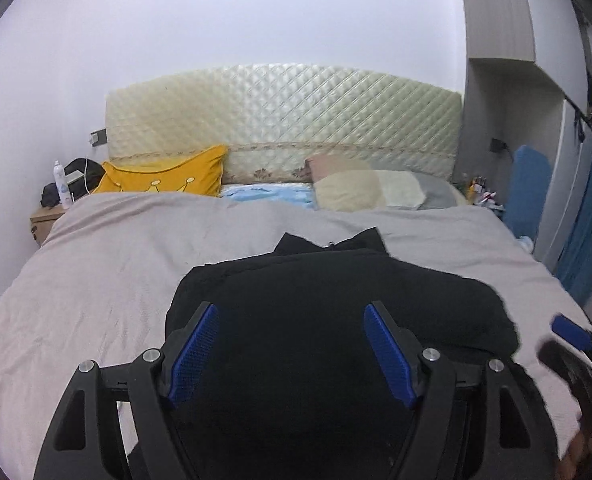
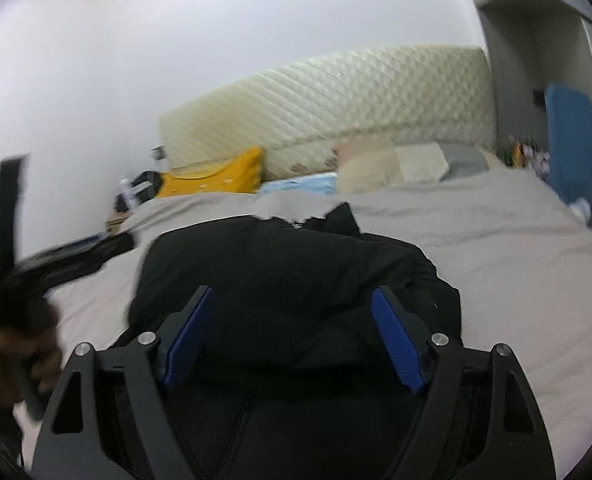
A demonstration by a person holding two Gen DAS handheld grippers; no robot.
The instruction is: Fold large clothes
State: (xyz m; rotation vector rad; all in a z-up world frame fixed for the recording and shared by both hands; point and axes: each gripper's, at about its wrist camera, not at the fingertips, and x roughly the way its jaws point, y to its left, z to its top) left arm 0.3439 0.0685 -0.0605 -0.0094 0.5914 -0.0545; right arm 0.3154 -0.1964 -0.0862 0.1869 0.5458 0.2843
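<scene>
A large black garment (image 1: 336,300) lies bunched on the grey bedspread (image 1: 115,260); its collar points toward the headboard. My left gripper (image 1: 291,312) is open above the garment's near part, its blue pads (image 1: 193,350) wide apart and holding nothing. My right gripper (image 2: 293,294) is also open above the garment (image 2: 296,264), holding nothing. In the left wrist view the right gripper (image 1: 572,334) shows at the right edge, blurred. In the right wrist view the left gripper (image 2: 67,258) shows at the left, blurred.
A yellow pillow (image 1: 163,178), a light blue sheet (image 1: 267,194) and beige-grey pillows (image 1: 380,190) lie by the quilted headboard (image 1: 283,116). A nightstand (image 1: 45,220) with a bottle stands at the left. A blue board (image 1: 528,192) and wardrobe stand at the right.
</scene>
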